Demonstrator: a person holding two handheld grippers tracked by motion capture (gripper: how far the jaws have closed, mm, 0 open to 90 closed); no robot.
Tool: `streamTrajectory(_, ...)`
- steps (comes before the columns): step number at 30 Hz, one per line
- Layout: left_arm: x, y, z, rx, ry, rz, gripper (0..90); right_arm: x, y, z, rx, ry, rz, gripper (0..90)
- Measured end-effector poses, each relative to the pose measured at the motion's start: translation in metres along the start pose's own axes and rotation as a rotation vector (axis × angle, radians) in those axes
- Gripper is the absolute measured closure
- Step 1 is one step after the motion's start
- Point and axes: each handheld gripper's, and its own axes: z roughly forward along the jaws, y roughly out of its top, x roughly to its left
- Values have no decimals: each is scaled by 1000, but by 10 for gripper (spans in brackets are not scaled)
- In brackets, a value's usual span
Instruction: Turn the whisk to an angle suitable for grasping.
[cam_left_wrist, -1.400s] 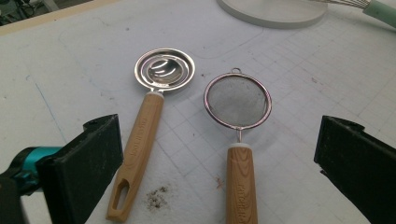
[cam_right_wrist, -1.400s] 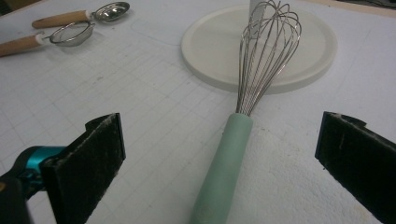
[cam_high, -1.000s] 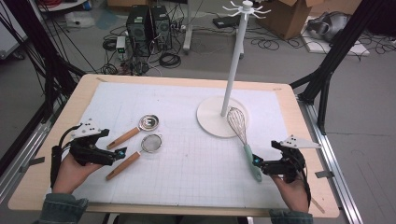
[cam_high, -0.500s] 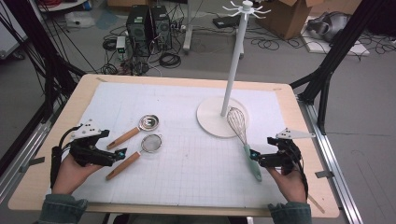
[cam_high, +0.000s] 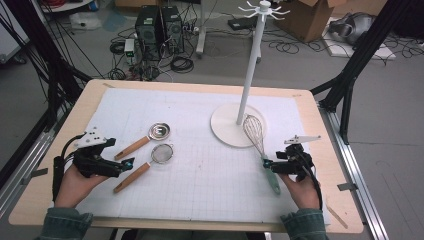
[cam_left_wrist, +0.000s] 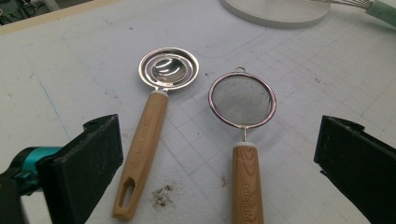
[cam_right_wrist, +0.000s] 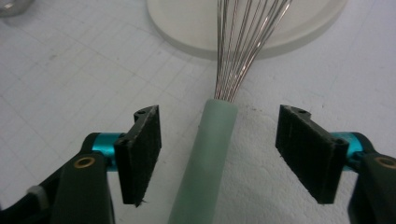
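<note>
High view: looks forward and down from above the person's side, taking in the whole table (cam_high: 320, 150) and the floor behind it.
Left gripper view: rides low and close over the white mat (cam_left_wrist: 70, 70), facing the egg separator (cam_left_wrist: 154, 116) and the strainer (cam_left_wrist: 243, 121).
Right gripper view: sits very near the whisk (cam_right_wrist: 210, 149), looking along its green handle towards the stand base (cam_right_wrist: 187, 23).
Shared: both gripper views catch the stand base (cam_left_wrist: 275, 11) and the whisk (cam_left_wrist: 373, 7); the high view holds all of these.
</note>
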Motion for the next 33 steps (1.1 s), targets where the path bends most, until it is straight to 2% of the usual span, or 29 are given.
streamTrajectory(4,1,1,-1,-5,4,2,18,1,-2,8,27,-11,27,397)
streamTrajectory(15,1,2,-1,-5,6,9,18,8,-1,23,82,-69,17,536)
streamTrajectory(25,2,2,-5,-12,17,6,18,12,-2,28,84,-91,40,622)
streamTrajectory(33,2,3,-4,-9,13,13,18,10,-5,23,72,-109,58,686)
